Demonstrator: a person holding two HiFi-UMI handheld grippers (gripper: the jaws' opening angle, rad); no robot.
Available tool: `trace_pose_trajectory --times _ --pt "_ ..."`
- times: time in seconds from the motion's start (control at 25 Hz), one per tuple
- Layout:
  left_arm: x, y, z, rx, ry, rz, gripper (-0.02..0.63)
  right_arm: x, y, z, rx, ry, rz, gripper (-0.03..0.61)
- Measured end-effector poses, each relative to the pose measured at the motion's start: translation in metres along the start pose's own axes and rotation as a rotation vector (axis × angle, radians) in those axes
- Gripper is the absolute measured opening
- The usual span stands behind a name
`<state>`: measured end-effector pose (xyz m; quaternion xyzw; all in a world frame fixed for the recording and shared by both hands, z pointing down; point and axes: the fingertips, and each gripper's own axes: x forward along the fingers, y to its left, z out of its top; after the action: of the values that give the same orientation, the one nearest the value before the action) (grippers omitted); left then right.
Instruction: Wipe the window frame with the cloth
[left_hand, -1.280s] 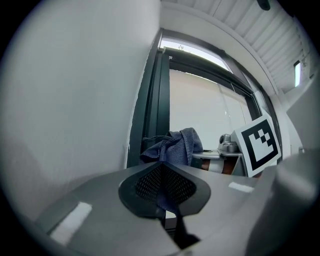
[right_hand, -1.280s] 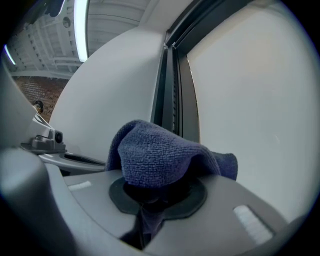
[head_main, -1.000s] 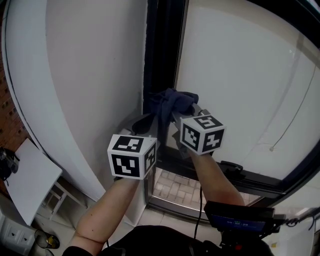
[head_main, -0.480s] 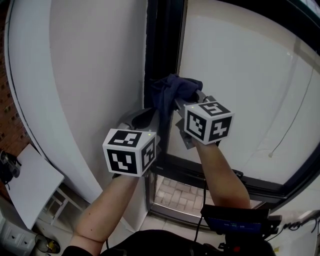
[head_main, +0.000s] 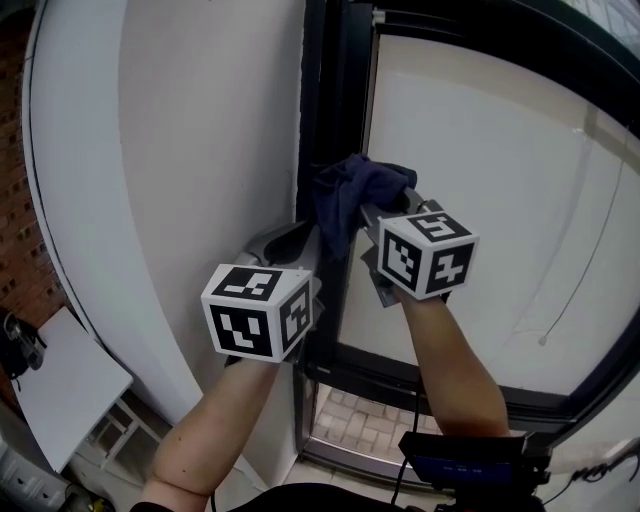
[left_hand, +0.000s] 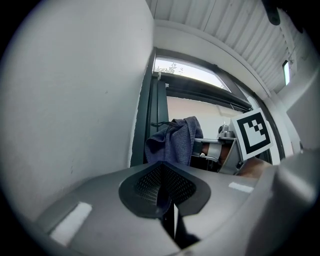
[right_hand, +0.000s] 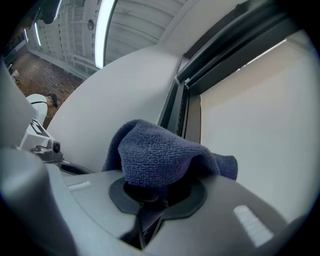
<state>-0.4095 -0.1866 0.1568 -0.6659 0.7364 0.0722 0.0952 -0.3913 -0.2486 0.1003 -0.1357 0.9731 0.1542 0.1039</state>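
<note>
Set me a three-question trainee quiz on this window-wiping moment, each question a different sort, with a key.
1. Fill the gap: the cloth is clamped in the ____ gripper's jaws.
2. True or false: the left gripper has its jaws wide apart.
3. In the head view, the cloth lies over which? A. the dark window frame; B. the white wall; C. the brick paving.

Key: 1. right: the right gripper is closed on it. 2. False, its jaws are together with nothing between them. 3. A.
</note>
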Motion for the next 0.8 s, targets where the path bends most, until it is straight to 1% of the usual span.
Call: trace_pose_trajectory --times 0.2,0.24,0.4,0.52,0.6,0.72,0.8 --pt "0.006 -0.003 0.029 0.089 -0.038 0.012 -0.006 0.005 -0.005 0.022 0.001 -0.040 -0.004 0.046" --pt "0.007 -0.002 0.034 0.097 -0.045 0.015 -0.006 0.006 -0.006 0.026 -0.002 -0.047 -0.004 0.046" --pt "0.014 0.006 0.044 0.089 -0.065 0.040 -0.006 0.010 -0.010 0.037 -0.013 -0.054 -0.002 0.046" --pt "0.020 0.006 0.050 0.082 -0.075 0.037 -0.006 0.012 -0.014 0.049 -0.025 -0.061 -0.016 0.046" --pt "0.021 0.005 0.058 0.100 -0.096 0.046 -0.006 0.015 -0.017 0.060 -0.036 -0.072 -0.026 0.046" --pt "0.020 0.002 0.076 0.122 -0.151 0.061 -0.006 0.019 -0.020 0.076 -0.077 -0.076 -0.048 0.046" --pt "0.024 0.002 0.082 0.125 -0.154 0.052 -0.006 0.023 -0.022 0.086 -0.080 -0.088 -0.054 0.046"
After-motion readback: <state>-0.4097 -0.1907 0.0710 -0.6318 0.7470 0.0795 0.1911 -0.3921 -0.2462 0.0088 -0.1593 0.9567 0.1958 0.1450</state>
